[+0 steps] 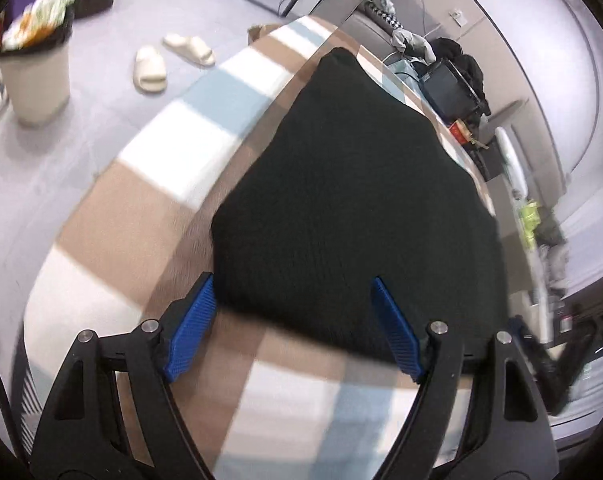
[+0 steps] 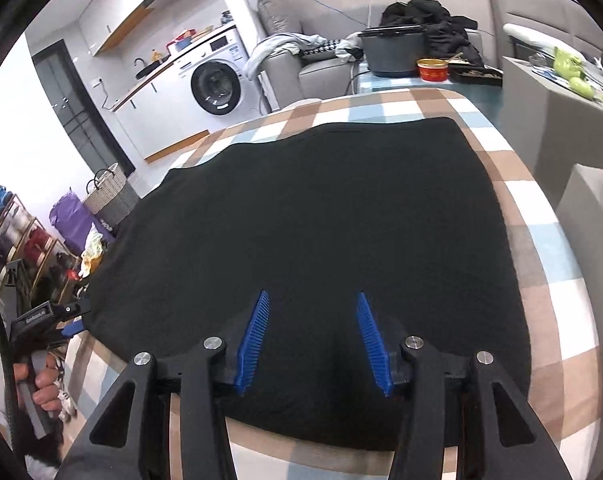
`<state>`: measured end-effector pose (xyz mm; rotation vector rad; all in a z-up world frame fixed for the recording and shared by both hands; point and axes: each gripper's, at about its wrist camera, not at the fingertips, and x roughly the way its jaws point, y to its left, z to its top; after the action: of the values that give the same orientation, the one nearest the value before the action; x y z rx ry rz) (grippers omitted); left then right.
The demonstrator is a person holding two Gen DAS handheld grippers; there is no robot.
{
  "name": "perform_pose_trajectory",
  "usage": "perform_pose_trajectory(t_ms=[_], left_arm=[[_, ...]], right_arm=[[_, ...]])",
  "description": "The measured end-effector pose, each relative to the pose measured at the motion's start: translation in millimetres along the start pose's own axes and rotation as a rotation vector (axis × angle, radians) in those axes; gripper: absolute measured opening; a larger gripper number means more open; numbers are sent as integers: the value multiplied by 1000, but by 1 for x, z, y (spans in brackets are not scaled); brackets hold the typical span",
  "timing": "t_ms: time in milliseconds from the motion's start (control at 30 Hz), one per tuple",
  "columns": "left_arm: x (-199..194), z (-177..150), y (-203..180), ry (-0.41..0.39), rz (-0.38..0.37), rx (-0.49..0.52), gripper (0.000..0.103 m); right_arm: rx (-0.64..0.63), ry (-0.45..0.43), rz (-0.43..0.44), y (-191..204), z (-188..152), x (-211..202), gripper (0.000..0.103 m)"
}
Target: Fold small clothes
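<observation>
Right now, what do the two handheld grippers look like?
Both match: the left gripper and right gripper have black plastic linkage arms with triangular cut-outs, silver pivot pins and ribbed blue finger pads. The right wrist view shows small white lettering on the left one's black body.

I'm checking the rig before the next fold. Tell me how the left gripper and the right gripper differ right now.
The left gripper has its jaws spread wide; the right gripper has a narrower gap. The left gripper sits at the near corner of the black garment, one finger off the cloth; the right gripper sits over the middle of its near edge. Both have blue ribbed pads and hold nothing.
</observation>
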<state>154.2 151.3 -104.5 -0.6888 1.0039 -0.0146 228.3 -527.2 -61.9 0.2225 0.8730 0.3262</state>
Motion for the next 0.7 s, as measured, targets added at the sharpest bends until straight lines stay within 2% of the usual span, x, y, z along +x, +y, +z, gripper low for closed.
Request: perform_pose_trajectory(t_ms=[133,233,333,467,533,600,633,667,700], left_arm=[[-6,-9,19,60,-107,-124,76],[-2,-9,22,-1,-153,-175,76],[5,-4,16,-79,-144,-210,76],[19,5,-2,-163,-72,-207,76],[24,7,-10,-196,-16,-185,68],[30,9,-17,-211,32,-162,44],[34,11,-18,-205,38,-152,35],[39,12,-19,-189,28,-151,21],[41,12,-18,-185,22,-156,21]], right_arm=[[0,14,11,4,3,8,50],[-14,28,33,10,6,17,50],[-36,34,55,19,9,23,50],[-58,33,79,33,11,29,50],[-62,36,81,36,10,31,50],[-61,46,77,36,9,35,50],[-57,52,74,35,9,37,50],[-52,57,72,34,8,39,50],[-47,60,69,32,7,40,50]])
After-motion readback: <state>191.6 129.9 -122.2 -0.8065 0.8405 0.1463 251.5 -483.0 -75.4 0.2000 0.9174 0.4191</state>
